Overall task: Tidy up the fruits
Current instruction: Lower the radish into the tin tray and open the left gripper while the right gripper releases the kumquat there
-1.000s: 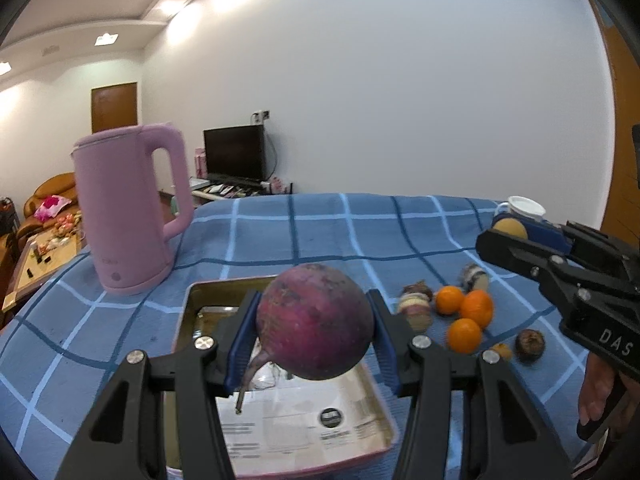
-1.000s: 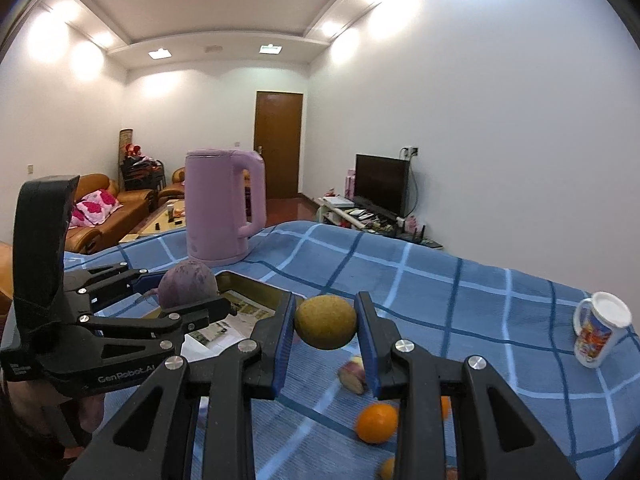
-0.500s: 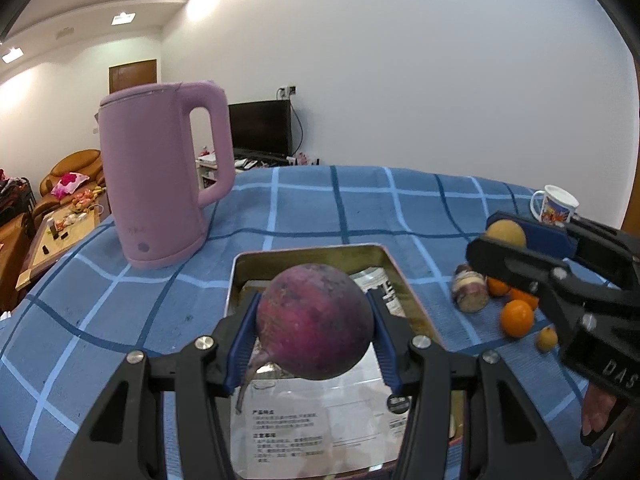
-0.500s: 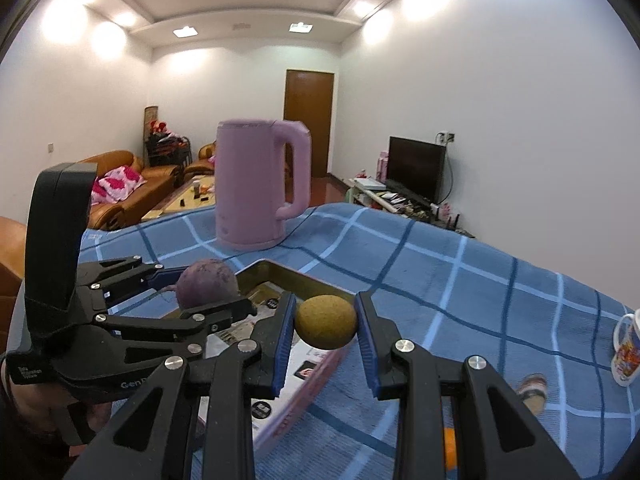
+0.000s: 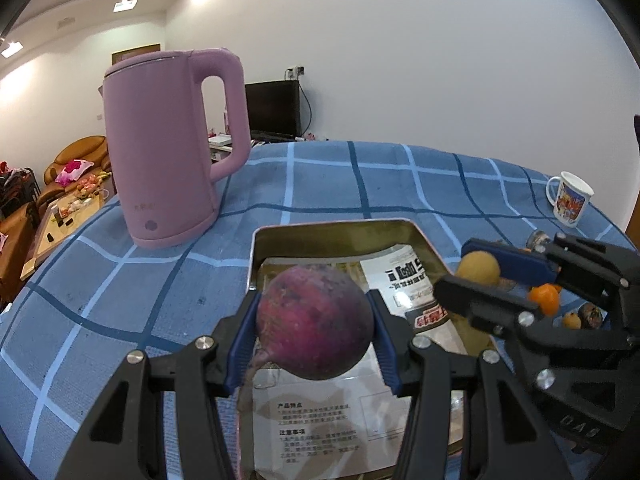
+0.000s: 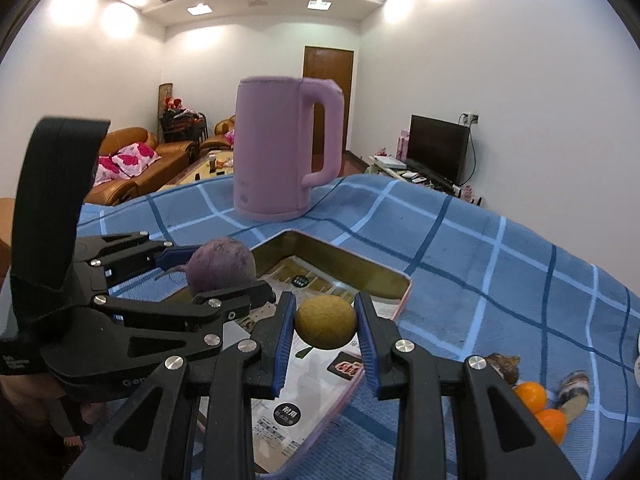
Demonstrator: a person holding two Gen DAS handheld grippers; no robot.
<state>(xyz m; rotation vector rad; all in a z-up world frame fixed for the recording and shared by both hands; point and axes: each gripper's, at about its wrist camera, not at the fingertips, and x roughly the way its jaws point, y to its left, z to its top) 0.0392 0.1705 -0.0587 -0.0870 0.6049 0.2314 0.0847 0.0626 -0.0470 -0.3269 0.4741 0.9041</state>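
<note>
My left gripper (image 5: 314,336) is shut on a round purple fruit (image 5: 316,322) and holds it above the near half of a gold metal tray (image 5: 332,232) lined with printed paper. My right gripper (image 6: 325,322) is shut on a small yellow-brown fruit (image 6: 326,322) and holds it over the tray's right edge (image 6: 400,280). The left gripper also shows in the right wrist view (image 6: 216,268), with the purple fruit (image 6: 222,264) in it. The right gripper shows in the left wrist view (image 5: 476,270). Oranges (image 6: 540,406) and other small fruits (image 5: 592,314) lie on the blue checked cloth to the right of the tray.
A tall pink kettle (image 5: 168,144) stands on the cloth behind and left of the tray. A white printed mug (image 5: 570,200) stands at the far right. The table's left edge drops off toward a sofa and a low table.
Both grippers have moved left and forward with their fruits, from beside the loose fruit pile to over the tray. The kettle now looms nearer.
</note>
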